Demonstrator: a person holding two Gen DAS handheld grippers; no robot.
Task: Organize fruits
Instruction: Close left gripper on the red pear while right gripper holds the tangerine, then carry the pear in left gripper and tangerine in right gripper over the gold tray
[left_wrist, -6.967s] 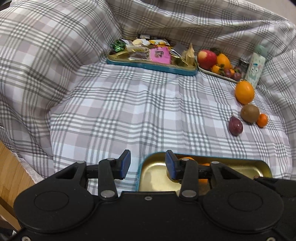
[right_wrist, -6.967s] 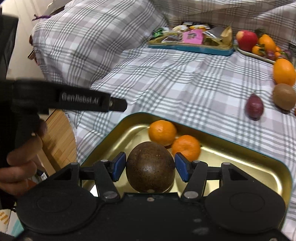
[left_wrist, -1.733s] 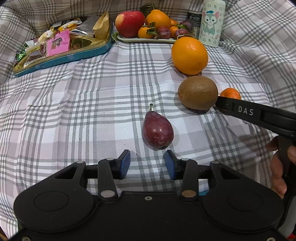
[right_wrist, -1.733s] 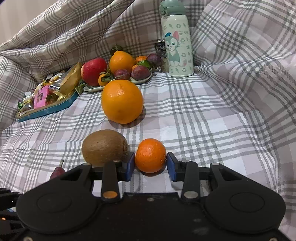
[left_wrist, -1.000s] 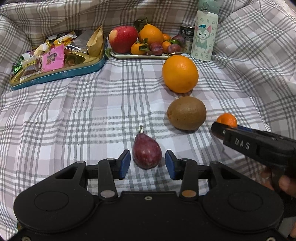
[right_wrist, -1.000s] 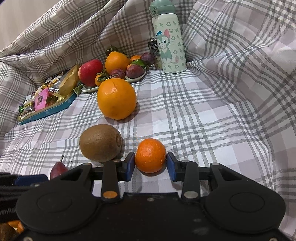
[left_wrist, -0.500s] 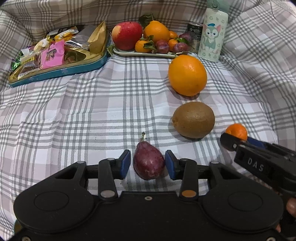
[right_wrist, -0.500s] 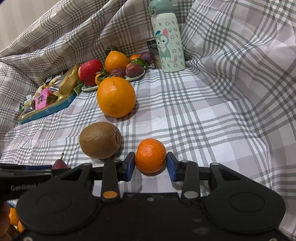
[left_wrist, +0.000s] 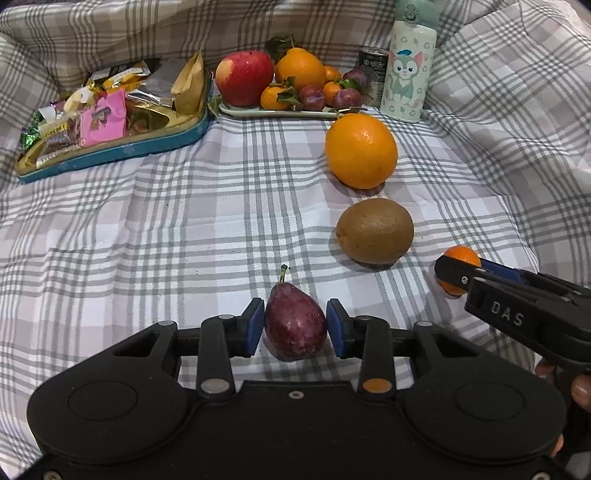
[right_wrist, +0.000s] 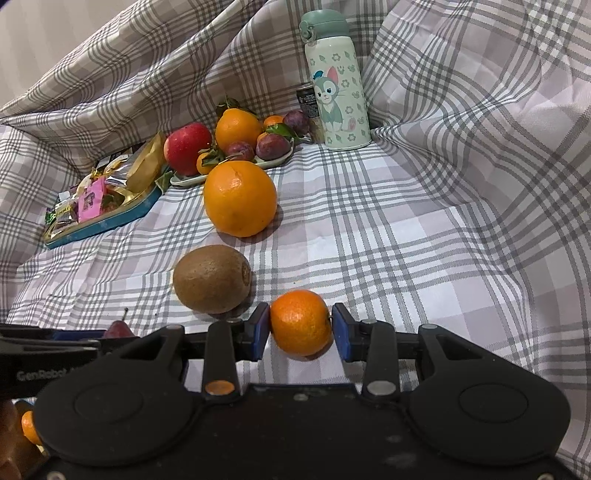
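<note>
A dark purple pear-shaped fruit (left_wrist: 294, 325) with a short stem lies on the checked cloth. My left gripper (left_wrist: 295, 326) is closing on it, and its blue pads (left_wrist: 255, 326) press on both sides of the fruit. My right gripper (right_wrist: 301, 332) is shut on a small mandarin (right_wrist: 301, 326), which rests on the cloth. In the left wrist view the mandarin (left_wrist: 460, 254) shows at the right, between the other gripper's fingers. A brown kiwi (left_wrist: 375, 230) and a large orange (left_wrist: 361, 149) lie loose behind it.
At the back stand a blue tin of snack packets (left_wrist: 110, 155), a plate (left_wrist: 280, 110) of apple, oranges and plums, a can (left_wrist: 373, 61) and a cat-print bottle (left_wrist: 406, 66). The cloth rises in folds at the back and right. Another mandarin (right_wrist: 29, 428) peeks in at the lower left.
My left gripper came forward around the purple fruit and closed its jaws onto it. The right gripper kept still with the mandarin between its pads.
</note>
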